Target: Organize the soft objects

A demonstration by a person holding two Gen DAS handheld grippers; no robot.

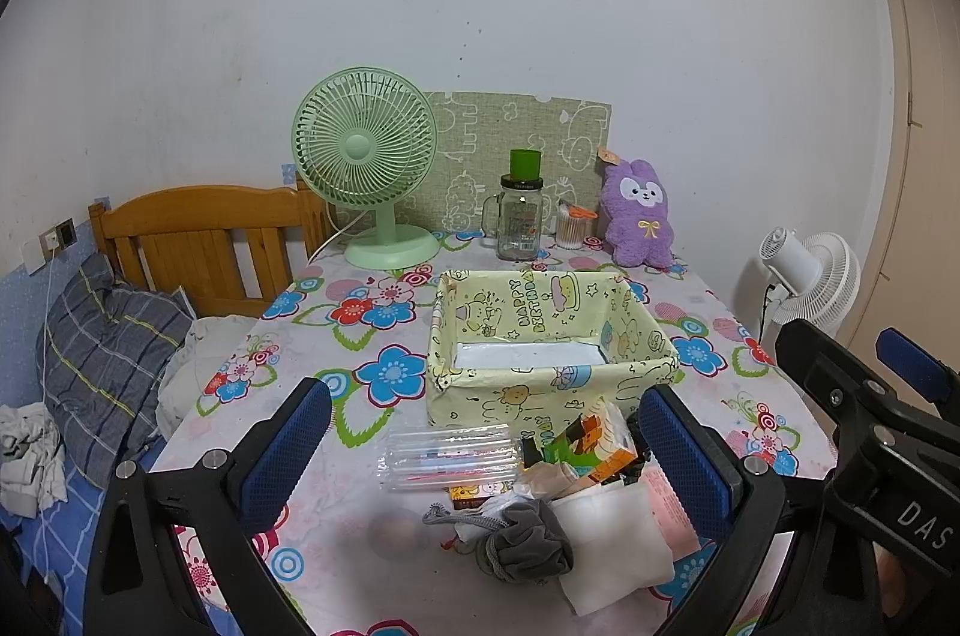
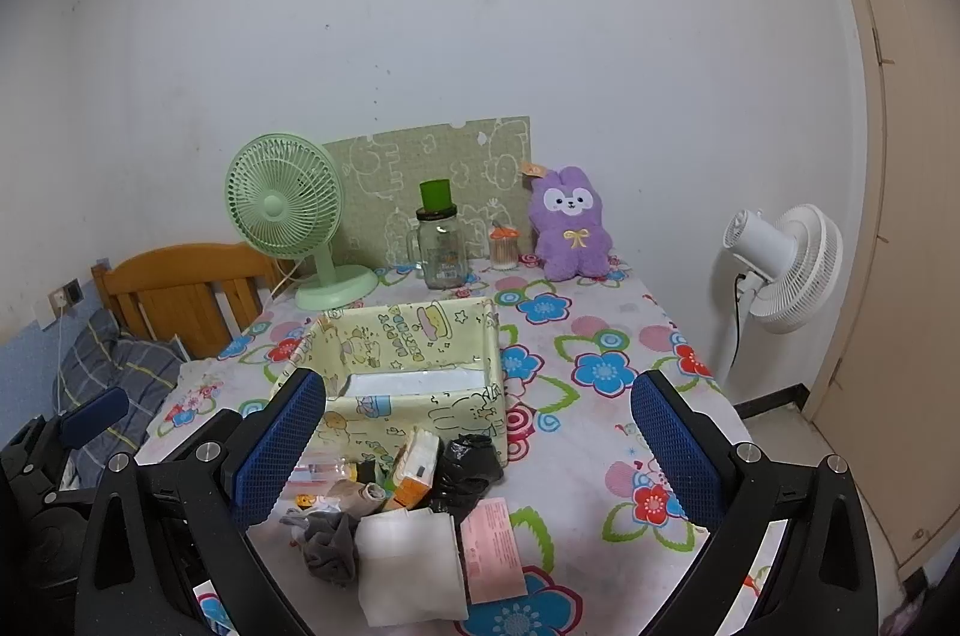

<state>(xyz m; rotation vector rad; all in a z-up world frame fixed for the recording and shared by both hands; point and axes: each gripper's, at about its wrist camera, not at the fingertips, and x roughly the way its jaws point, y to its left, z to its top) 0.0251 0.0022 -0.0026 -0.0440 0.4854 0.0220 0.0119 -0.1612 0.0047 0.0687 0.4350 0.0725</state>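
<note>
We count on the tabletop (image 1: 336, 546): one yellow fabric bin (image 1: 549, 336), two fans, green (image 1: 366, 156) and white (image 1: 807, 276), one purple plush (image 1: 639, 216), one glass jar (image 1: 519, 222), one grey cloth (image 1: 525, 543), one white pouch (image 1: 612, 540), one black bag (image 2: 465, 465).

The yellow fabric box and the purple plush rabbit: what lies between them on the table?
Nothing. In both wrist views only bare flowered tablecloth separates the yellow fabric box from the purple plush rabbit. The glass jar stands off to the left.
</note>
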